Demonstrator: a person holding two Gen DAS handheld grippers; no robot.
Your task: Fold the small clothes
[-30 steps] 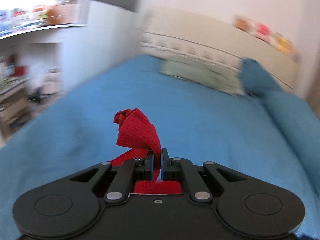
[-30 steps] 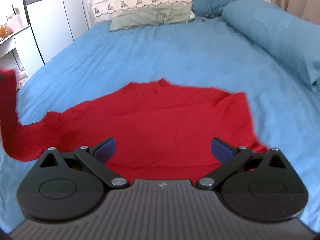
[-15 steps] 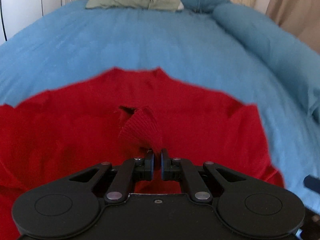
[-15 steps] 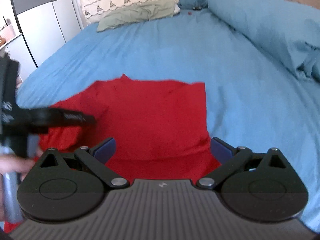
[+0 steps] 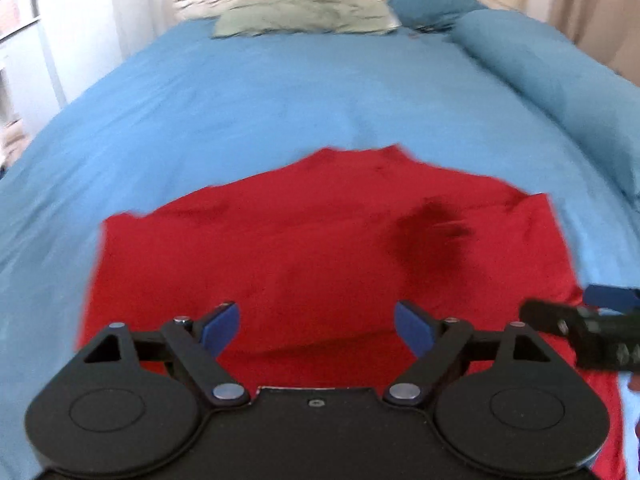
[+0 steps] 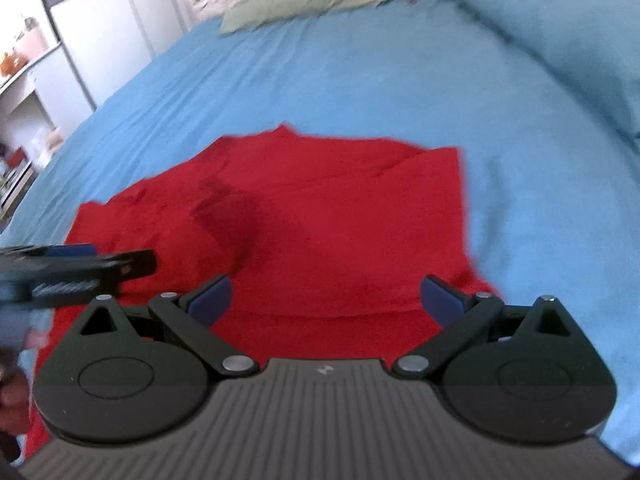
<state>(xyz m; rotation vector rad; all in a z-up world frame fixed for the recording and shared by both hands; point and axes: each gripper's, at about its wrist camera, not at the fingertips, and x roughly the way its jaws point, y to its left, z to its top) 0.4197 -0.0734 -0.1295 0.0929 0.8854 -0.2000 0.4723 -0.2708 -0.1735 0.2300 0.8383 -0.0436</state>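
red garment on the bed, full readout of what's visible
The red garment looks like a soft knit top. It lies spread on the blue bedspread, partly folded: its right edge is doubled over in a straight flap, and a small point pokes up at the far edge. Low wrinkles and a dark shadow patch mark its surface. Both the left tongs and right tongs are open above its near part, gripping nothing.

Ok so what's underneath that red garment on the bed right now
The red garment lies spread on the blue bedspread, which shows all around it. Anything beneath the fabric is covered.
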